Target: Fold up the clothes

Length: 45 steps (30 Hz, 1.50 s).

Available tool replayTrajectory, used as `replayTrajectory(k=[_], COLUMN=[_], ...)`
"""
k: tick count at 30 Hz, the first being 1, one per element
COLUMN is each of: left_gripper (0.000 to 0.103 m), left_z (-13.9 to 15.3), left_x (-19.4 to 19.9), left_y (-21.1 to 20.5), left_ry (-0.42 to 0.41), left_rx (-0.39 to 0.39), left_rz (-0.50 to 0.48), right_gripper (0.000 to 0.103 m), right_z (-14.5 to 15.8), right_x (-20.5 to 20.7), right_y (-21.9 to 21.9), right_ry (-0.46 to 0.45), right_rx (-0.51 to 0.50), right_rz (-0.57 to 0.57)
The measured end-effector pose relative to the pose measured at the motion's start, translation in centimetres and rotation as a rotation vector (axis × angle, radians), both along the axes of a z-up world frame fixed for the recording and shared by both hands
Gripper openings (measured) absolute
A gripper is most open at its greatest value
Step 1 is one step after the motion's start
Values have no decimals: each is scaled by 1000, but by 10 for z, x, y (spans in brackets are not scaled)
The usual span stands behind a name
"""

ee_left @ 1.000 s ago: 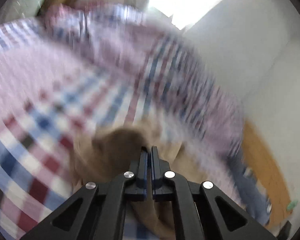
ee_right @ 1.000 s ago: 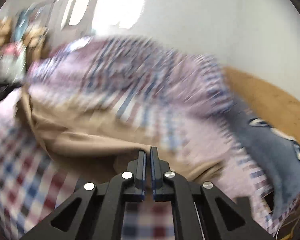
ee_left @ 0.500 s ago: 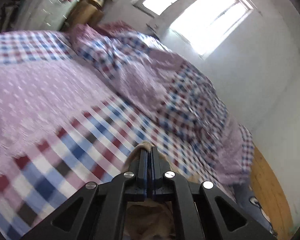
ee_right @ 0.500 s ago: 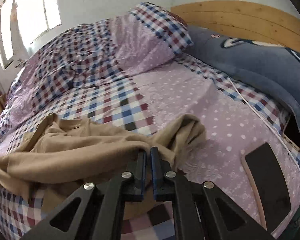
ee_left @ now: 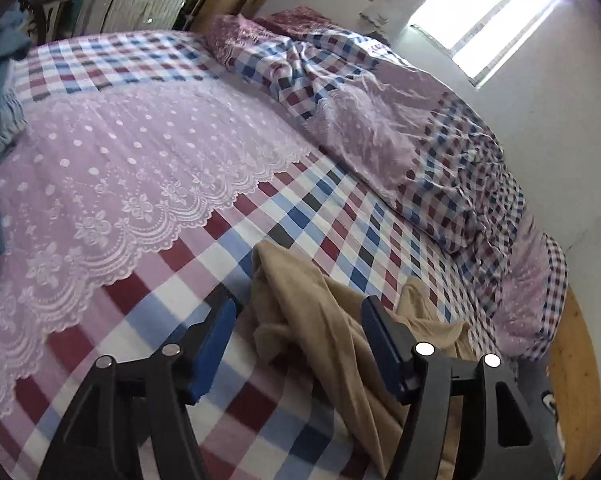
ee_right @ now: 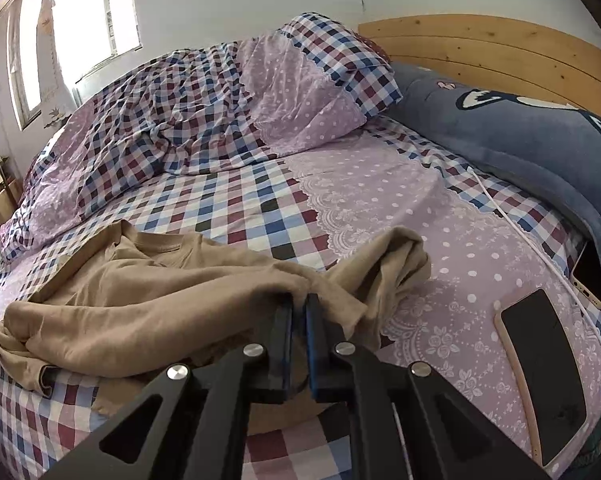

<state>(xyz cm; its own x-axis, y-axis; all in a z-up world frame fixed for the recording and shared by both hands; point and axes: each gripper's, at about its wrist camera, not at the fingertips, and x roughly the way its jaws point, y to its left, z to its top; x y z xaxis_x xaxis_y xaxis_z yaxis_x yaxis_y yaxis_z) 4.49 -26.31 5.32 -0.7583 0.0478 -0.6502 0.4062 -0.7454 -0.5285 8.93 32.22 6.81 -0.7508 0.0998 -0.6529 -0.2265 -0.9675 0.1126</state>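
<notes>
Your left gripper (ee_left: pixel 298 322) has its jaws spread wide, and a ridge of the tan garment (ee_left: pixel 320 320) runs up between them without touching either blue pad. From that view the cloth rises to a blunt corner just ahead of the fingertips, then falls back toward you in long soft folds, with a second fold spilling past the right-hand finger onto the checked bedsheet (ee_left: pixel 332 208). To the left of the jaws, the sheet's lilac dotted panel with its lace edge (ee_left: pixel 140 184) lies flat and bare.

Your right gripper (ee_right: pixel 298 304) has its jaws pressed together on a pinch of the tan garment (ee_right: pixel 140 292), the fabric bunching right at the fingertips. Left of the jaws, the bulk of it sprawls crumpled across the checked sheet, with a rolled edge at the near left. Right of the jaws, a thick folded wad (ee_right: pixel 400 256) sits on the lilac panel. Further right, a dark phone (ee_right: pixel 544 348) lies face up near a white cable (ee_right: pixel 512 220), well apart from the cloth, with a grey-blue blanket (ee_right: pixel 520 136) beyond them.
</notes>
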Motion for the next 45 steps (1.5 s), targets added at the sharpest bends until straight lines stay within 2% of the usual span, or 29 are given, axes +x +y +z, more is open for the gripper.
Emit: replayTrajectory(k=[2, 4, 6, 11, 13, 15, 19, 20, 22, 24, 27, 30, 33, 35, 37, 38, 39, 40, 41, 43, 45], left_gripper=[76, 76, 76, 76, 76, 76, 71, 66, 49, 28, 12, 8, 7, 7, 9, 19, 39, 49, 60, 63, 68], left_z=[1, -1, -6, -14, -17, -22, -23, -24, -28, -31, -31, -21, 9, 33, 47, 46, 40, 35, 30, 19, 20], left_x=[15, 30, 38, 32, 24, 15, 6, 5, 4, 1, -4, -7, -1, 11, 23, 26, 29, 32, 34, 35, 30], left_y=[5, 14, 33, 94, 114, 129, 136, 135, 133, 130, 124, 112, 77, 41, 7, -7, -19, -31, -38, -40, -30], left_ry=[5, 15, 13, 14, 0, -23, -30, -35, -46, -63, -52, -12, 93, 161, 166, 134, 94, 54, 22, -26, -44], left_rx=[-21, -3, 31, 108, 121, 116, 73, 69, 64, 63, 75, 53, -22, -127, -200, -207, -197, -186, -172, -147, -171], left_rz=[18, 5, -72, -339, -415, -448, -436, -426, -403, -385, -370, -327, -186, -18, 130, 181, 219, 257, 279, 285, 251], right_gripper=[7, 7, 7, 7, 7, 7, 7, 7, 7, 7, 7, 7, 7, 7, 7, 7, 7, 7, 7, 7, 15], right_z=[-1, -2, -3, -5, -5, -6, -7, -7, -7, -8, -8, -8, -8, -8, -7, -6, -6, -5, -5, -5, -4], right_x=[0, -1, -1, -2, -3, -3, -3, -2, -2, -2, -3, -4, -4, -3, -2, -2, -1, -1, 0, 1, 2], right_y=[-2, -2, -1, -2, -1, 1, 5, 6, 8, 9, 7, 7, 7, 8, 9, 9, 9, 9, 8, 7, 4], right_ry=[-2, -4, -4, -3, -1, -2, -6, -7, -8, -10, -11, -11, -12, -12, -12, -12, -13, -13, -13, -17, -19], right_rx=[-2, -8, -18, -38, -46, -53, -67, -71, -78, -88, -92, -93, -94, -93, -88, -86, -85, -84, -83, -78, -63], right_rz=[10, 19, 23, 35, 41, 45, 51, 51, 50, 52, 53, 56, 60, 60, 59, 58, 58, 57, 57, 56, 54])
